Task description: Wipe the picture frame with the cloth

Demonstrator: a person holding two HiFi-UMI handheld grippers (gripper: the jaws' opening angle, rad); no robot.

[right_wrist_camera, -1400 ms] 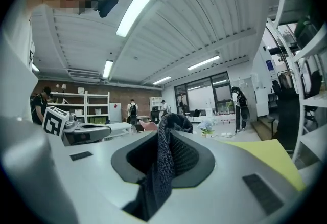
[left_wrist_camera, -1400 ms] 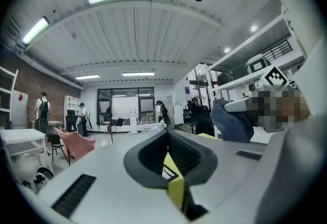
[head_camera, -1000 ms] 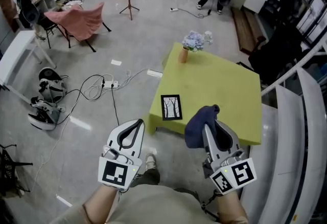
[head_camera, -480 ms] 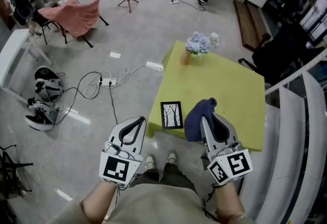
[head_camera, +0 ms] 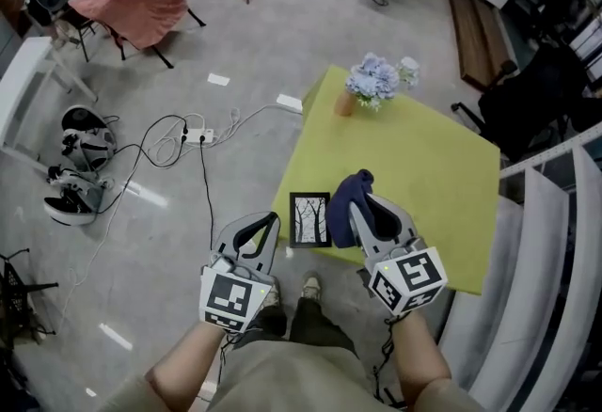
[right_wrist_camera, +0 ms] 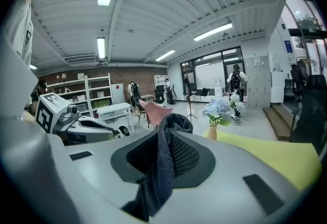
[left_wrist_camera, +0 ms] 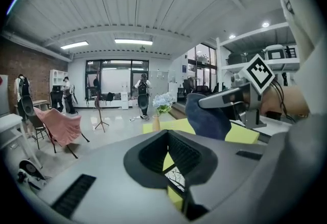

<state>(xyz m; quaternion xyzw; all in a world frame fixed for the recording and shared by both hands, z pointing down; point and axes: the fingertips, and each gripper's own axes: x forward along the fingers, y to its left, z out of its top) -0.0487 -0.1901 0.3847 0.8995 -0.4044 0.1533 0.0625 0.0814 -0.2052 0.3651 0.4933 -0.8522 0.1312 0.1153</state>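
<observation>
The black-edged picture frame (head_camera: 309,218), showing bare trees, lies flat at the near-left corner of the yellow-green table (head_camera: 423,166). My right gripper (head_camera: 360,203) is shut on a dark blue cloth (head_camera: 344,201), which bunches over the frame's right edge. In the right gripper view the cloth (right_wrist_camera: 167,159) hangs out between the jaws of the right gripper (right_wrist_camera: 166,133). My left gripper (head_camera: 267,224) is shut with nothing in it, hovering just left of the table's corner. From the left gripper view, a strip of the frame (left_wrist_camera: 176,177) shows through the gripper's loop, and the cloth (left_wrist_camera: 207,115) is at the right.
A small vase of pale blue flowers (head_camera: 372,81) stands at the table's far corner. White cables and a power strip (head_camera: 193,137) lie on the floor at left, with a pink-draped chair (head_camera: 136,10) beyond. White shelving (head_camera: 555,250) borders the right side.
I have come closer to the table. Both grippers have moved forward, and the right one has carried the cloth left, up against the frame's right edge.
</observation>
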